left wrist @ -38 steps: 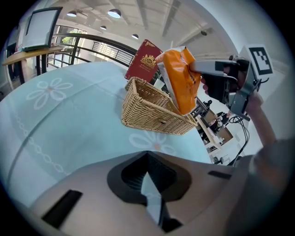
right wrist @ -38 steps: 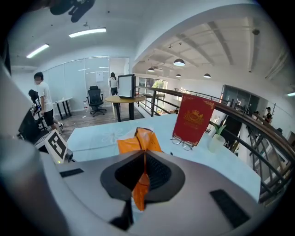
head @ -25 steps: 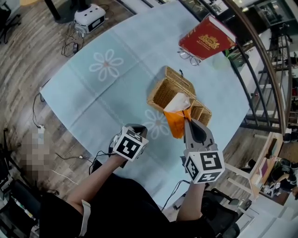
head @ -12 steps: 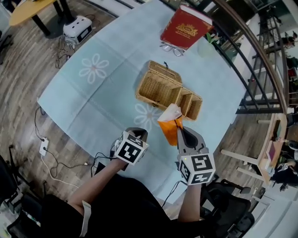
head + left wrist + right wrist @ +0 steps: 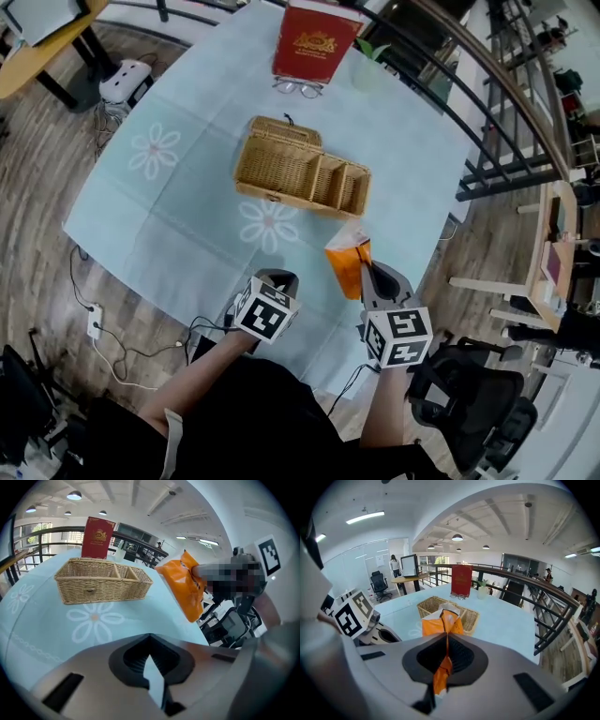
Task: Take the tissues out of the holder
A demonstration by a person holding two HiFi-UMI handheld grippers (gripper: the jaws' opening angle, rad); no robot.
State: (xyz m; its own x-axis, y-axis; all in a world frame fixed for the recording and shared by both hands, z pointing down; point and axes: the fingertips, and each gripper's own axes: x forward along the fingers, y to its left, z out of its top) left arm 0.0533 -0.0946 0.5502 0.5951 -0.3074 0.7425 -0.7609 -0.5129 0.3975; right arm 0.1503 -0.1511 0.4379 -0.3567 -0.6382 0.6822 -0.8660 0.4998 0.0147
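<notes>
The right hand-held gripper (image 5: 367, 273) pinches the orange tissue pack (image 5: 346, 268), which hangs long axis down over the bench's (image 5: 187, 211) near edge, clear of the wicker holder (image 5: 300, 173) beyond. The left hand-held gripper (image 5: 277, 279), closed and empty, is just beside.

A wicker basket (image 5: 300, 175) sat mid-table (image 5: 187, 216). Behind it lay glasses (image 5: 298, 89), and behind those stood a book (image 5: 313, 42). The tissue pack (image 5: 347, 267) hung before the basket's right end, clear of it, in the right gripper (image 5: 364, 269). The left gripper (image 5: 278, 278) was to its left.
</notes>
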